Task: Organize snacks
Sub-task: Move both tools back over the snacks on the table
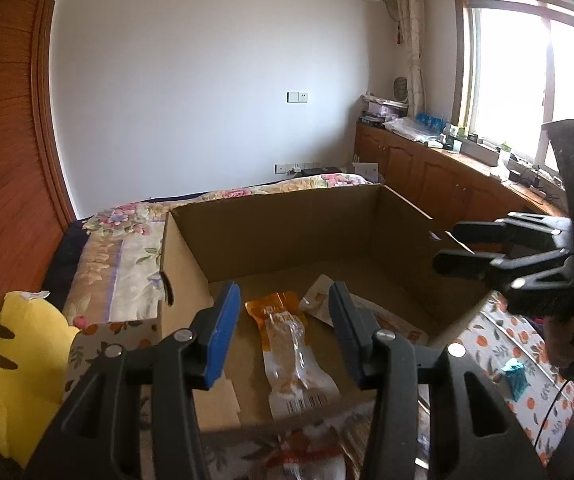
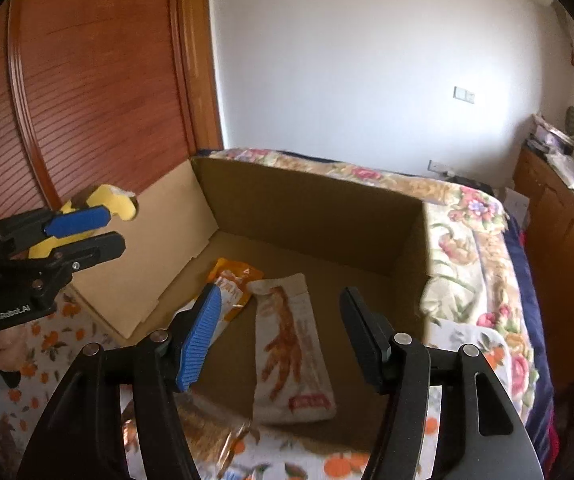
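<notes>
Over the cardboard box (image 1: 279,224) on the bed, both your grippers hang empty: the left gripper (image 1: 283,332) has its fingers apart above the orange snack packet (image 1: 291,352), and the right gripper (image 2: 279,336) has its fingers wider apart above the white snack packet (image 2: 291,352). Both packets lie flat on the box floor, so 2 snacks look placed. Your next move is probably to fetch another, such as the crinkled packet (image 2: 215,428) just outside the near rim.
</notes>
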